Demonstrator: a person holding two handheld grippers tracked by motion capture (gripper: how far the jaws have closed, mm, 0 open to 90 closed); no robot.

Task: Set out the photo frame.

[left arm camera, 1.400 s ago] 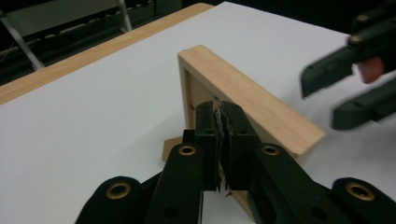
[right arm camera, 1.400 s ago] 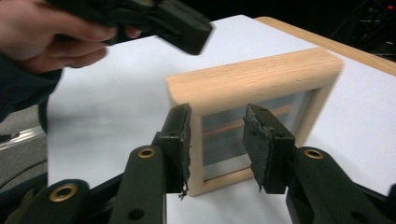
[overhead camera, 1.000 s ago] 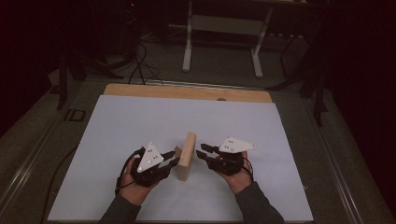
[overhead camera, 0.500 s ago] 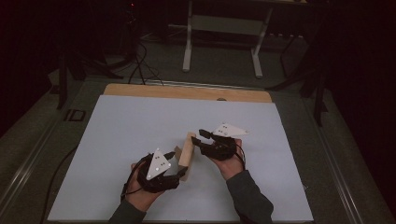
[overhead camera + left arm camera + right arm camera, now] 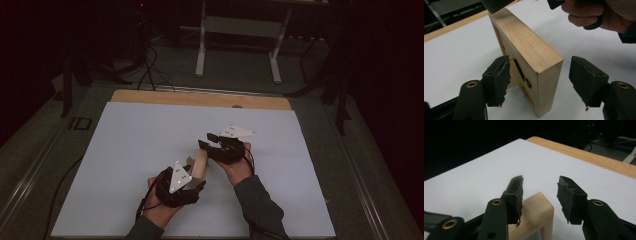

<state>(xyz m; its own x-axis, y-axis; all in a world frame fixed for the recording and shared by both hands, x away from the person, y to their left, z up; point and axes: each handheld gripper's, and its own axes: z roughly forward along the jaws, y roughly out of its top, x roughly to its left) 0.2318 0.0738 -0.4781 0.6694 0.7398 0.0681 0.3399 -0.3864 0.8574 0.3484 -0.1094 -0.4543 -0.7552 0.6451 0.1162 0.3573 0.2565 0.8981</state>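
Observation:
A light wooden frame [image 5: 200,162] stands on edge on the white sheet, black clips on its inner face [image 5: 520,72]. My left gripper [image 5: 196,174] is at its near end, open. Its pads [image 5: 502,75] stand clear on either side of the frame's end [image 5: 544,82], and the jaws have just been opening. My right gripper [image 5: 207,141] hovers over the far end, open. Its jaws have just been closing, with the frame's top corner [image 5: 537,206] below and between them, untouched. In the left gripper view, the right hand [image 5: 594,15] shows beyond the frame.
The white sheet [image 5: 140,145] covers the table, with a wooden strip [image 5: 200,99] along the far edge. Beyond it stand a desk's white legs [image 5: 202,45], and cables [image 5: 150,65] lie on the dark floor. A cable [image 5: 65,185] trails off the left side.
The left gripper let go of the frame and slid toward the near end. The right gripper moved from the frame's right side up to its far end. The frame now stands slightly turned.

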